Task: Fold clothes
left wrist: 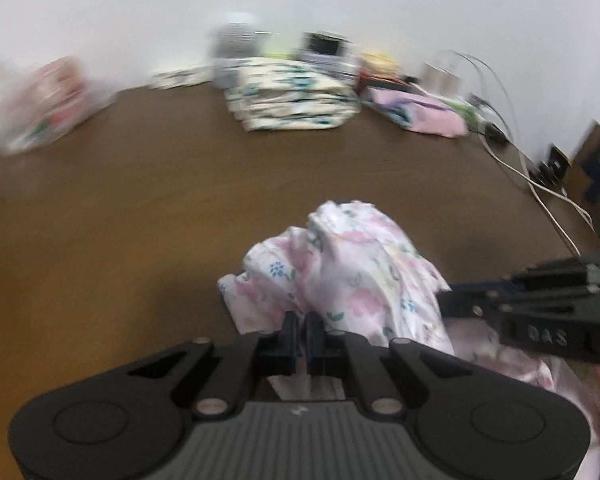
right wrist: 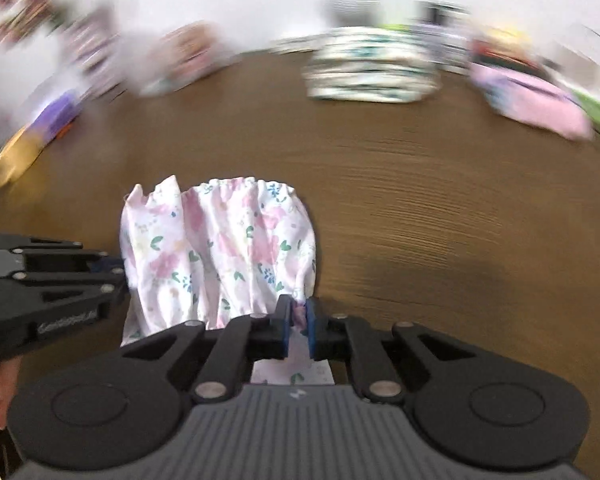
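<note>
A white garment with pink flowers [left wrist: 340, 272] hangs bunched over the brown table [left wrist: 140, 200]. My left gripper [left wrist: 302, 326] is shut on its near edge. My right gripper [right wrist: 298, 314] is shut on the garment's right edge [right wrist: 220, 252], with the gathered elastic hem at the far end. Each gripper shows in the other's view: the right one [left wrist: 540, 304] at the garment's right side, the left one [right wrist: 52, 280] at the garment's left side. Both views are blurred.
A folded stack of white patterned clothes [left wrist: 292, 96] lies at the table's far side, with a pink pile [left wrist: 420, 112] to its right and bags [left wrist: 48, 100] at the far left. White cables [left wrist: 540, 184] run along the right edge. A purple and yellow item [right wrist: 36, 136] lies far left.
</note>
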Available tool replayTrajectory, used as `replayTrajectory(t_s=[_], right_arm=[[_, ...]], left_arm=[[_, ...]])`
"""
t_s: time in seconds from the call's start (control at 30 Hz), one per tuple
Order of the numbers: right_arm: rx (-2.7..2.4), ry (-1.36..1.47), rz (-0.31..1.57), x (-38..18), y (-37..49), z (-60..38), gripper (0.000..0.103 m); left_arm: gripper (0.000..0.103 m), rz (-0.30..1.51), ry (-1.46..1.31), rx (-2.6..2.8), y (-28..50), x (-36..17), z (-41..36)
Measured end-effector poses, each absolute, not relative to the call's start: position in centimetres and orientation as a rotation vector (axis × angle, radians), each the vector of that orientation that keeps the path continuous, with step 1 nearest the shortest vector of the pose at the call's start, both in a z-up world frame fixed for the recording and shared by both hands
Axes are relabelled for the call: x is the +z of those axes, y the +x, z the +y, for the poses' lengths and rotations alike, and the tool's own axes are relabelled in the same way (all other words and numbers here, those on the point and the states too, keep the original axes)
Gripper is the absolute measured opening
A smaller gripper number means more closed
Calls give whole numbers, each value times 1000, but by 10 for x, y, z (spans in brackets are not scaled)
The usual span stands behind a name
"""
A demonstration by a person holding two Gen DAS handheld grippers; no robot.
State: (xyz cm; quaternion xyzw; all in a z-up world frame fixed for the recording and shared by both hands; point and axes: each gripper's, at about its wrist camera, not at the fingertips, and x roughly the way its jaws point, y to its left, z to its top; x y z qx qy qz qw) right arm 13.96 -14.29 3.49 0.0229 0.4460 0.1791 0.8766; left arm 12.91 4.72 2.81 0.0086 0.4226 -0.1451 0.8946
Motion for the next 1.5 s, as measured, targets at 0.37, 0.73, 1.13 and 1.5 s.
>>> replayTrajectory(t_s=[0.37, 0.73, 1.13, 1.5], right_arm=[[213, 151, 773, 45, 117, -211, 37], [410, 117, 738, 54, 33, -245, 51], [446, 164, 756, 21, -1, -235, 34], [438, 195, 749, 17, -15, -229, 21]], left_arm=[[52, 787, 77, -247, 130, 67, -8], [63, 809, -214, -188, 12, 51, 47], [44, 867, -587, -221, 23, 11, 72], [5, 784, -437, -384, 23, 35, 25]])
